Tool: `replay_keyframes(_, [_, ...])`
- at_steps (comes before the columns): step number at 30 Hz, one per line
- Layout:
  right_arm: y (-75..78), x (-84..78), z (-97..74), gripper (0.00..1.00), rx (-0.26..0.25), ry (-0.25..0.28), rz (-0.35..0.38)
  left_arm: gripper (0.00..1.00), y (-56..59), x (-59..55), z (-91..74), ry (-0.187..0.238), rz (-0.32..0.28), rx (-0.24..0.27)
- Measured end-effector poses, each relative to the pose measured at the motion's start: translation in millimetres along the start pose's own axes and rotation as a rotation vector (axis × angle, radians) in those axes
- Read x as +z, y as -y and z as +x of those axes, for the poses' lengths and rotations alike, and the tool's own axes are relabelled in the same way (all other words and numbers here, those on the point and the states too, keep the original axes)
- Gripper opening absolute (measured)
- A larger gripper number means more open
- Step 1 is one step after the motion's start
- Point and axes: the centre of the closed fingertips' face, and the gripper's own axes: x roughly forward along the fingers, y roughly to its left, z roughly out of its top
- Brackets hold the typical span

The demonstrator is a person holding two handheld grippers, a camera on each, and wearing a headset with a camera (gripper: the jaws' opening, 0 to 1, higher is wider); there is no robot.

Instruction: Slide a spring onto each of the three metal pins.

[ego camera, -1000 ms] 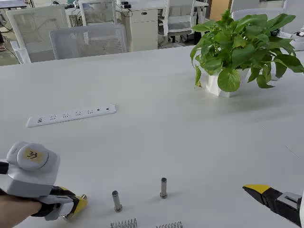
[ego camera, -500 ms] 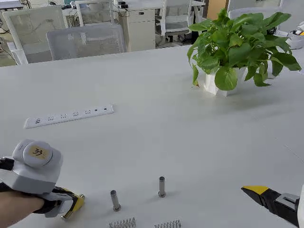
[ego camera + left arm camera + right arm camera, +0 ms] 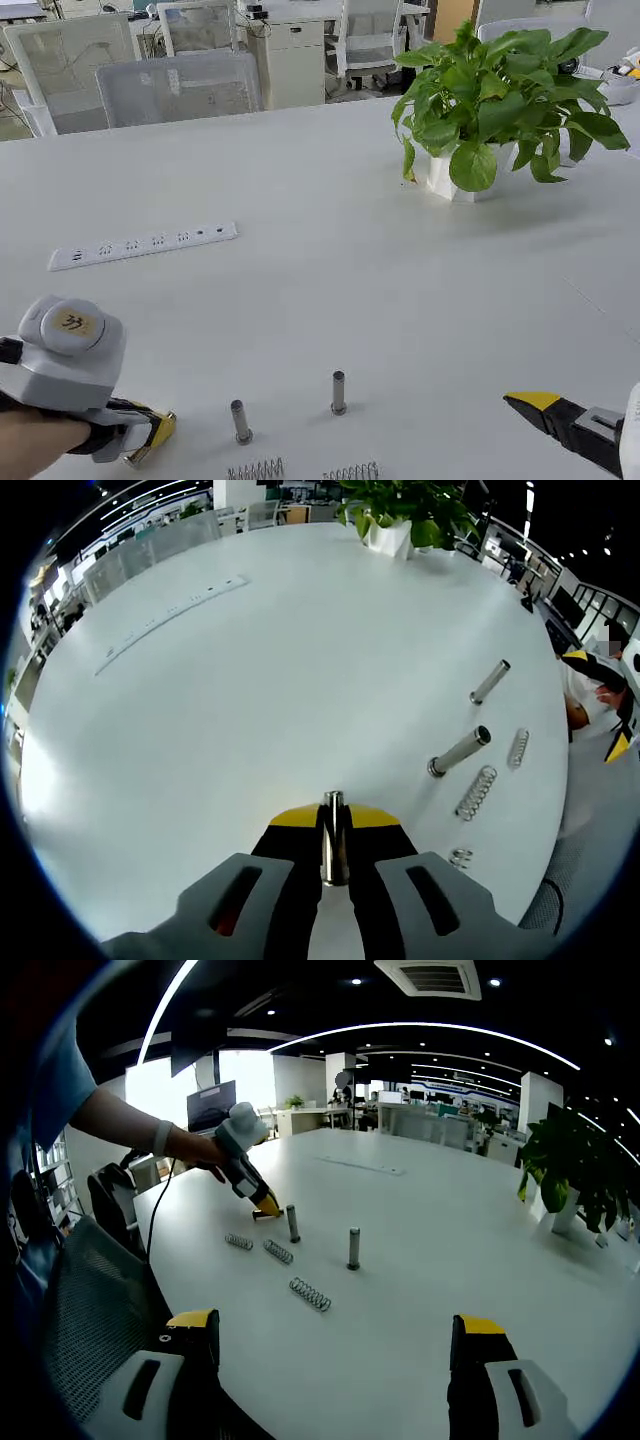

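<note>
My left gripper (image 3: 150, 437) rests low on the white table (image 3: 330, 260) at the near left, its jaws shut on a metal pin (image 3: 333, 848) that lies along them. Two more pins stand upright to its right, one close by (image 3: 240, 422) and one further over (image 3: 339, 393). Two springs (image 3: 256, 469) (image 3: 352, 471) lie flat at the near edge below them; a third spring (image 3: 239, 1242) lies beside them in the right gripper view. My right gripper (image 3: 335, 1325) is open and empty, hovering at the near right (image 3: 560, 420), well away from the pins.
A white power strip (image 3: 143, 244) lies at the left middle of the table. A potted green plant (image 3: 495, 95) stands at the far right. Mesh office chairs (image 3: 175, 85) line the far edge. Wide bare tabletop lies between the pins and the plant.
My left gripper has drifted slightly left and lower, the pin still in it. The right gripper has hardly moved. The head camera has shifted a little.
</note>
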Motion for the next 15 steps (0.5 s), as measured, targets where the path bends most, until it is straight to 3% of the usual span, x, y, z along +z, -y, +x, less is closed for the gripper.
replay_keyframes(15, [-2.5,-1.0,0.9,0.96,0.010,-0.003,-0.008,0.05,6.6,5.5,-27.8,0.090,-0.020,0.001])
